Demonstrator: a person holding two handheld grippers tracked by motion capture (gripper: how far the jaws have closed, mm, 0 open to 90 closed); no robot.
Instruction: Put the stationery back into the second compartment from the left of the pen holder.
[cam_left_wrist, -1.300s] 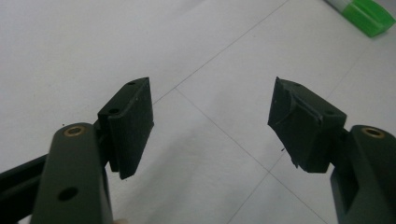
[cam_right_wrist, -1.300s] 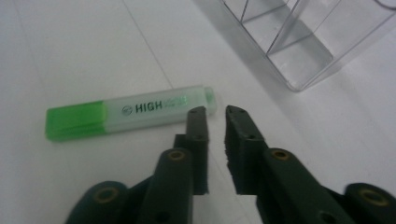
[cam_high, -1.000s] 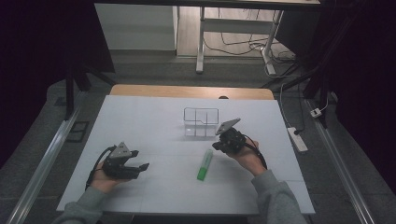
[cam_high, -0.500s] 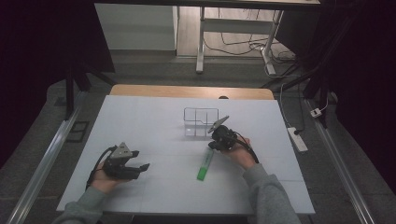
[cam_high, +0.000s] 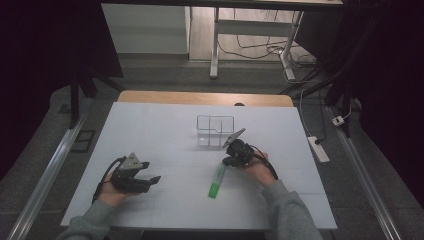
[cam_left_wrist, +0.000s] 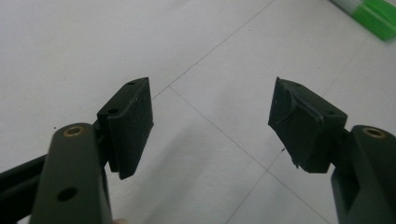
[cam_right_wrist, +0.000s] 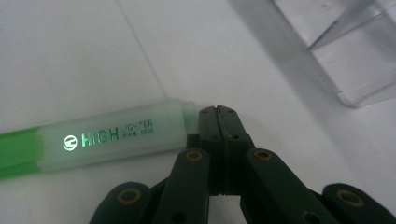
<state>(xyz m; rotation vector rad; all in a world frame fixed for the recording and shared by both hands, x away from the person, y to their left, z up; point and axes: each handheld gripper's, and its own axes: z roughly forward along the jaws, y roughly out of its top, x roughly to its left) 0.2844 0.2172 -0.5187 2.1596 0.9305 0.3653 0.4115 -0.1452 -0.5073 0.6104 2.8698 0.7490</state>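
Right gripper (cam_right_wrist: 218, 116) has its jaws pressed together against the end of the green highlighter (cam_high: 216, 181) lying on the surface, probably nudging it toward the clear organizer (cam_high: 215, 131). Left gripper (cam_left_wrist: 212, 126) idles, jaws apart.

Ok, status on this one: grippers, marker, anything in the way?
Left gripper open, idle. Right gripper shut, touching the highlighter end, not gripping it. Clear box just beyond; nothing between.

Right gripper (cam_right_wrist: 218, 122) jaws closed together, tips touching green highlighter (cam_right_wrist: 109, 140) end; clear organizer (cam_right_wrist: 345, 51) beyond.
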